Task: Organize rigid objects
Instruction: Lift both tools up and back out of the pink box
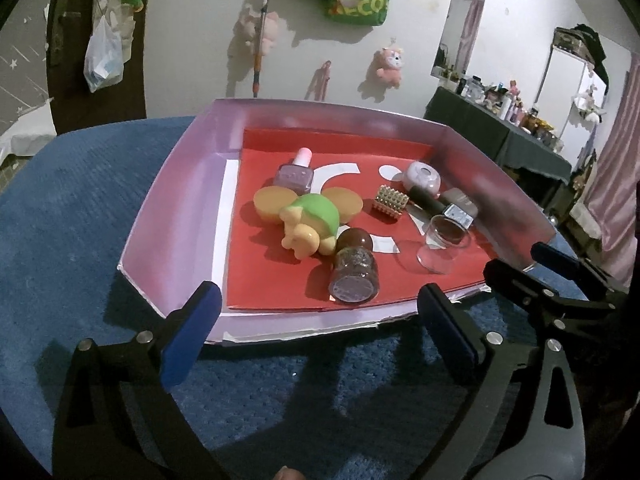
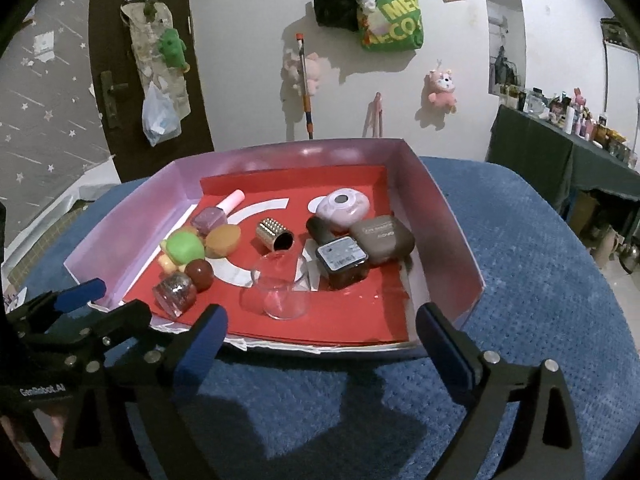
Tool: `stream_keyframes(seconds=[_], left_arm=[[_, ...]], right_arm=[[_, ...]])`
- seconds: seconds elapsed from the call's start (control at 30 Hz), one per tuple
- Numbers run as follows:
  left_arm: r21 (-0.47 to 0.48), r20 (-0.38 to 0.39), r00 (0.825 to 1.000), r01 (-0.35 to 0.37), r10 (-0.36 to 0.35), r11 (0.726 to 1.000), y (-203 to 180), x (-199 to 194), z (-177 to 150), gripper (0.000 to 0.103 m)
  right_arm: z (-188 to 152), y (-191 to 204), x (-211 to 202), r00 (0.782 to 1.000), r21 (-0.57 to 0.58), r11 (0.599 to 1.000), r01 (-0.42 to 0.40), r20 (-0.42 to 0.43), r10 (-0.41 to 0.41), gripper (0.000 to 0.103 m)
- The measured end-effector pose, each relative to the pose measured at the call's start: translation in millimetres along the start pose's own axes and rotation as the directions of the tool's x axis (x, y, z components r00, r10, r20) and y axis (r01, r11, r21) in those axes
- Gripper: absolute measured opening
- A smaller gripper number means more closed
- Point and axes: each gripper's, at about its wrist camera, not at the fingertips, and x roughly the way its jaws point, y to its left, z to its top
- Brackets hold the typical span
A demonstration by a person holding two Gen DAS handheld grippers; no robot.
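Observation:
A pink-walled tray with a red floor sits on a blue cloth and holds several small items. In the left wrist view I see a green and yellow toy figure, a pink-capped nail polish bottle, a glitter bottle with a brown ball cap, a gold studded cylinder and a clear glass cup. The right wrist view adds a dark square-based bottle, a pink round case and a grey-brown case. My left gripper and right gripper both stand open and empty at the tray's near edge.
The blue cloth spreads around the tray on all sides. Plush toys and a green bag hang on the white wall behind. A dark table crowded with bottles stands at the far right, and a brown door at the left.

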Motion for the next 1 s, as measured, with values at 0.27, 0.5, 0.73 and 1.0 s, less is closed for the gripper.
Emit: stream_keyframes(seconds=[0.27,0.5,0.73,1.0], left_arm=[[0.005,-0.024,1.000,-0.019,0.019,1.000,-0.4,1.8,0.0,0.103],[0.002,-0.024,0.999,-0.021,0.021,1.000,-1.4,3.2,0.5,0.103],[-0.012,-0.030,1.000,-0.007,0.006,1.000,2.1,5.6,-0.3,0.103],[-0.006,-0.025,1.000,-0.005,0.005,1.000,1.9,4.8,-1.2,0.103]], right_arm=[[-0.6,1.5,1.6,1.000,-0.004,1.000,0.005,-0.008,-0.005,0.099],[-0.8,1.1,1.5,1.000,0.003,1.000,0.000,-0.003,0.000,0.099],[-0.6,1.2,1.7,1.000,0.005,1.000,-0.003,-0.002,0.003,0.100],[-2.5,1.0,2.5,1.000,0.002,1.000,-0.005,0.000,0.005,0.102]])
